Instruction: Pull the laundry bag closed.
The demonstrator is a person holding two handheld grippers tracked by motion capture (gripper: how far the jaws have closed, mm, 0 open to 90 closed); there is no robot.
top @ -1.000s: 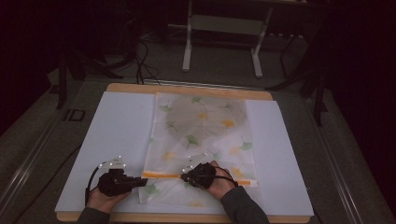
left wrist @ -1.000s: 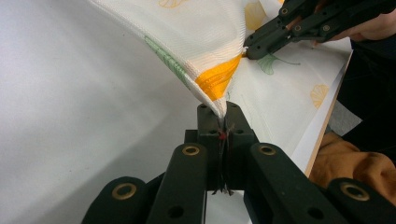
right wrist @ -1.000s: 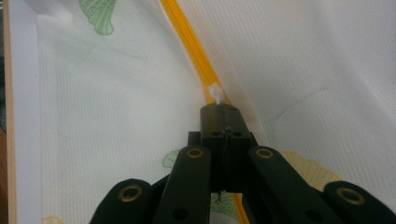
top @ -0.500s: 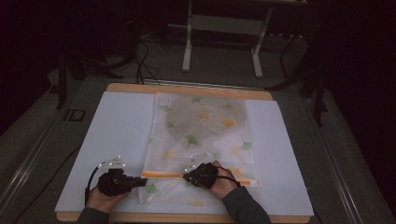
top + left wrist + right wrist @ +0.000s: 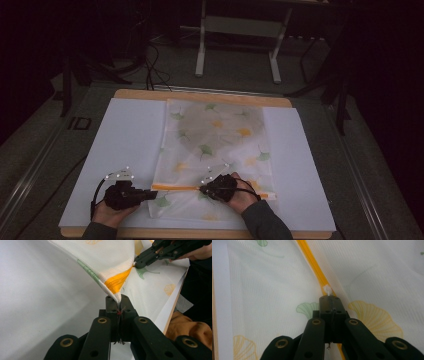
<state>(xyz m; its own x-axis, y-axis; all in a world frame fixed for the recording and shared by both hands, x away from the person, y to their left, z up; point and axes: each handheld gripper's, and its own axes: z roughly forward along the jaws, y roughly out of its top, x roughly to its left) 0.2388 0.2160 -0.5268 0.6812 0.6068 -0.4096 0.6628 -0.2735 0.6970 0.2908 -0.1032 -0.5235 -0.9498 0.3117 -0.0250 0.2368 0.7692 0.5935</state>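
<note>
Two grippers worked the near end of a white mesh laundry bag (image 5: 217,145) printed with green and yellow leaves, lying flat down the middle of a white sheet (image 5: 125,145) on a wooden-edged table (image 5: 200,95). The left gripper (image 5: 150,193), at about 7 o'clock on the table, was clenched on the bag's left edge where the orange zipper (image 5: 175,187) ends; in the left gripper view (image 5: 119,305) that corner rose pinched between the jaws, lifted off the sheet. The right gripper (image 5: 204,189), near 6 o'clock, was clamped on the white zipper pull (image 5: 327,290), its jaws pressed together along the orange line. The zipper ran from 9 towards 3 o'clock across the bag, close to the table's near edge. Bare sheet lay open at 9 and 3 o'clock beside the bag; the bag's far end nearly reached the table's 12 o'clock edge
</note>
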